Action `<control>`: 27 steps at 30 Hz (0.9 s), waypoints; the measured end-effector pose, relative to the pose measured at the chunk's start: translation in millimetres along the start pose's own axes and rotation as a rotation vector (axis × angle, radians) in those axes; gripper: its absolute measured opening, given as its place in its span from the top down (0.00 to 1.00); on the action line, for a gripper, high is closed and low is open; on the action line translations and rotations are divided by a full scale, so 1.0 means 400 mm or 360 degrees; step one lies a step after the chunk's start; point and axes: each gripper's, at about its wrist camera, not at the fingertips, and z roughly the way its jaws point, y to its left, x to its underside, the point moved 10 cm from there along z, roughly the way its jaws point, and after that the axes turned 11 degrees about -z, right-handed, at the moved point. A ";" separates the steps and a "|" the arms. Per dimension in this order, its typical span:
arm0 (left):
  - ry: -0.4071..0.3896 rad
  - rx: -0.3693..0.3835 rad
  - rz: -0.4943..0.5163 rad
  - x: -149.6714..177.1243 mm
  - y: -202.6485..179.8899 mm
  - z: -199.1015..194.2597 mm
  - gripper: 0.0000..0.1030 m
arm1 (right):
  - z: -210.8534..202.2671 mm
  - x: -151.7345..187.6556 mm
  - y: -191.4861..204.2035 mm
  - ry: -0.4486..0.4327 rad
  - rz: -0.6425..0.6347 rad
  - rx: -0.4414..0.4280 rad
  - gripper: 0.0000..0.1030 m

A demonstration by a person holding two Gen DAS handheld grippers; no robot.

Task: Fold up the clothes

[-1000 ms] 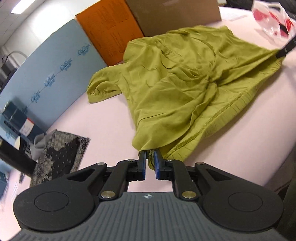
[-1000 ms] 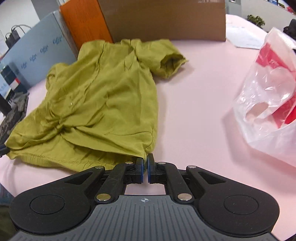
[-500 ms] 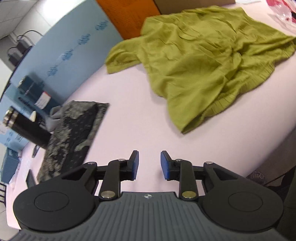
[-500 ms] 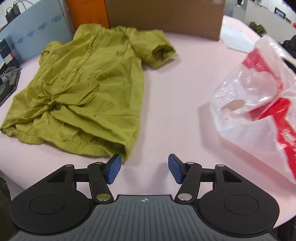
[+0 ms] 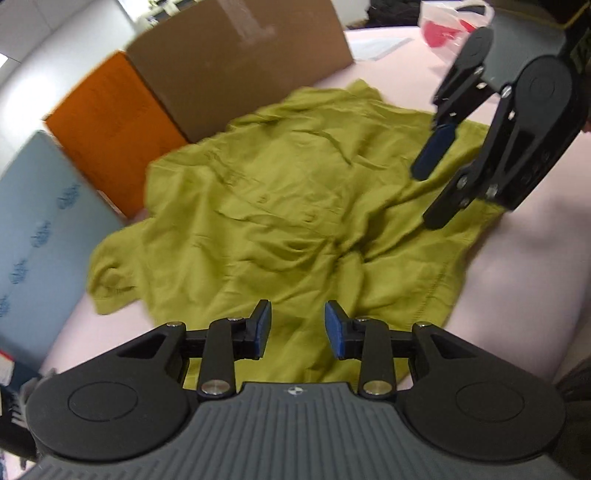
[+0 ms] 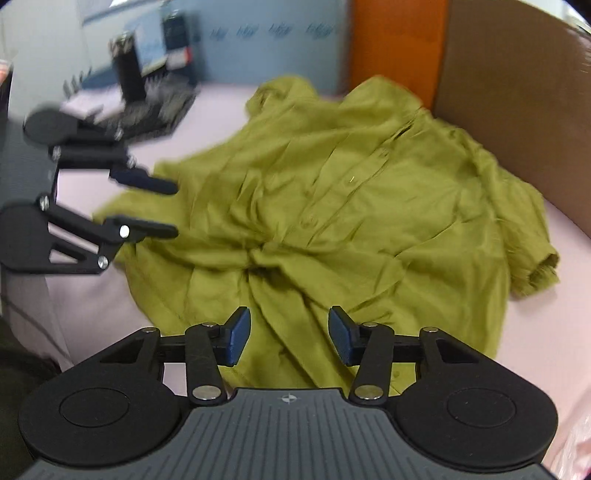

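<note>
**Both grippers free above the crumpled shirt**

At frame centre, the olive shirt [image 5: 280,206] lies bunched on the pink table [image 5: 532,236]. Left gripper [image 5: 297,329], jaws just widening, holds nothing; right gripper [image 6: 289,334], jaws just narrowing, likewise holds nothing. Probably seeking fresh hold points for flattening.

Even indoor light, soft shadows, motion blur throughout, fisheye bending at edges

shirt [image 5: 280,206]: olive-green, plain
table [image 5: 535,236]: pale pink
box [image 5: 240,59], top centre: brown cardboard
panel [image 5: 107,125], upper left: orange
board [image 5: 40,221], far left: light blue, darker blue repeated marks
gripper pads [image 5: 334,330]: blue, on black arms
bag [image 5: 454,22], top right: clear with red
</note>
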 end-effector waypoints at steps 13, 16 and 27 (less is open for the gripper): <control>0.0041 0.0293 -0.0097 0.035 -0.003 -0.114 0.96 | -0.079 0.032 0.023 0.0093 0.0251 -0.0401 0.96; -0.0037 0.0282 -0.0261 0.033 0.076 -0.188 0.52 | -0.141 0.039 -0.034 -0.0019 0.0416 -0.0361 0.62; 0.0399 -0.0054 -0.1419 0.217 0.370 -0.104 0.23 | -0.138 0.255 -0.257 -0.0038 0.1371 -0.0014 0.47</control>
